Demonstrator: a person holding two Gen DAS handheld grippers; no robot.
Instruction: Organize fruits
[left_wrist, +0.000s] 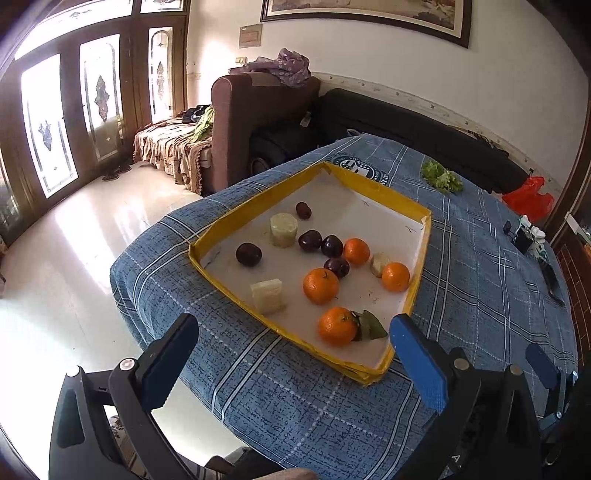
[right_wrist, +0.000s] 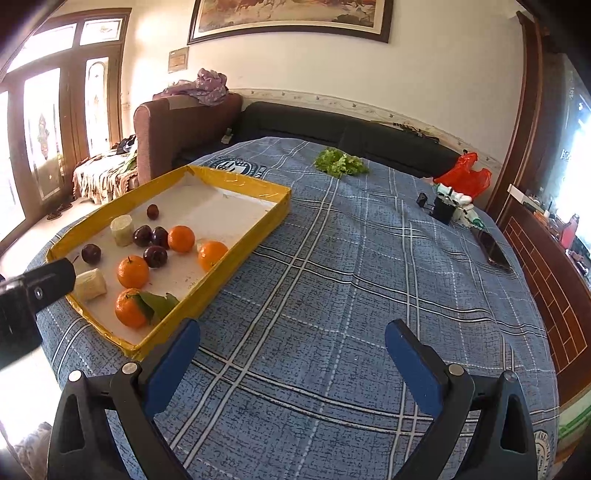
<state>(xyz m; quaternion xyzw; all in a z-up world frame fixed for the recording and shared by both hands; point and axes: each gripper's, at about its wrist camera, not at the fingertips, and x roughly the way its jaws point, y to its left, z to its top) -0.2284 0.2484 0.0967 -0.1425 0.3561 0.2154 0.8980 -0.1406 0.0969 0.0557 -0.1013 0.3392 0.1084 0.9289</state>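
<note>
A yellow-rimmed tray (left_wrist: 421, 266) (right_wrist: 258, 225) with a white floor lies on the blue plaid tablecloth. It holds several oranges, the nearest one with green leaves (left_wrist: 337, 326) (right_wrist: 130, 308), several dark plums (left_wrist: 249, 254) (right_wrist: 155, 256) and pale cut chunks (left_wrist: 267, 296) (right_wrist: 91, 284). My left gripper (left_wrist: 295, 349) hovers open just short of the tray's near corner, nothing between its fingers. My right gripper (right_wrist: 291, 356) hangs open over bare cloth to the right of the tray. The left gripper's black finger (right_wrist: 44, 282) shows at the right wrist view's left edge.
A bunch of green lettuce (right_wrist: 341, 162) lies at the table's far side. A red plastic bag (right_wrist: 466, 176), a small black-and-white device (right_wrist: 448, 206) and a dark phone (right_wrist: 493, 249) sit along the right. A brown sofa (left_wrist: 236, 122) and glossy floor lie left.
</note>
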